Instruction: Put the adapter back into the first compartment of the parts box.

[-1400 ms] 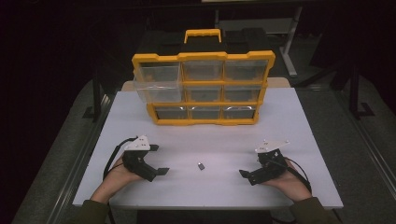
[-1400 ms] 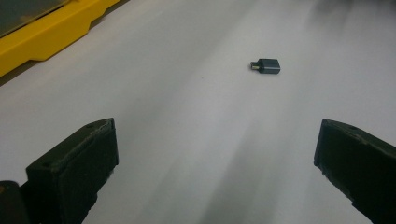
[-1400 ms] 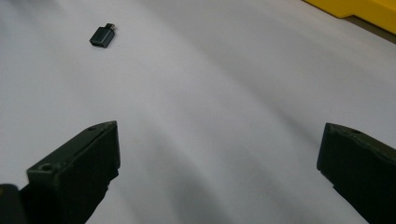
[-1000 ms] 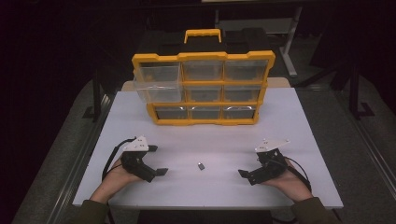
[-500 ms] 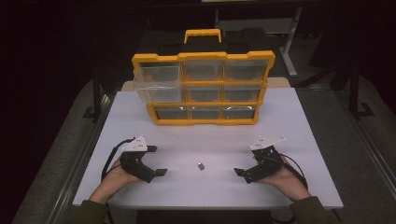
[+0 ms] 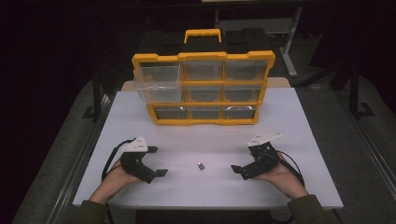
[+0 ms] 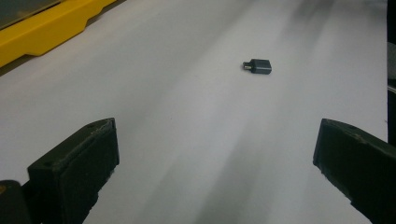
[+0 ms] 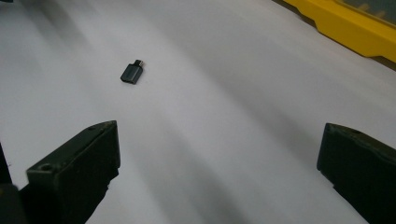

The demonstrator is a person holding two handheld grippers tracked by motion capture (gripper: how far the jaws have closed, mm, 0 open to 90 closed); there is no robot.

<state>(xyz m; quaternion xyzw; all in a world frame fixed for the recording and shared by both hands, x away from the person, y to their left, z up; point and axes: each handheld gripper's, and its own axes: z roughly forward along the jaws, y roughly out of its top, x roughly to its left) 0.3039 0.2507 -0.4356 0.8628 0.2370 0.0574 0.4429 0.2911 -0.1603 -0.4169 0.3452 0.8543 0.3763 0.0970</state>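
Right gripper (image 6: 239, 170) shifted nearer adapter (image 6: 201, 166).

Both grippers' (image 6: 158, 161) (image 6: 243, 162) jaws wide apart

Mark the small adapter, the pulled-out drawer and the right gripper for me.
small adapter (image 7: 258, 66), left gripper view, middle of its dark body.
pulled-out drawer (image 6: 158, 89), high view, its clear front wall.
right gripper (image 6: 239, 170), high view, midway between the tips of its open jaws.
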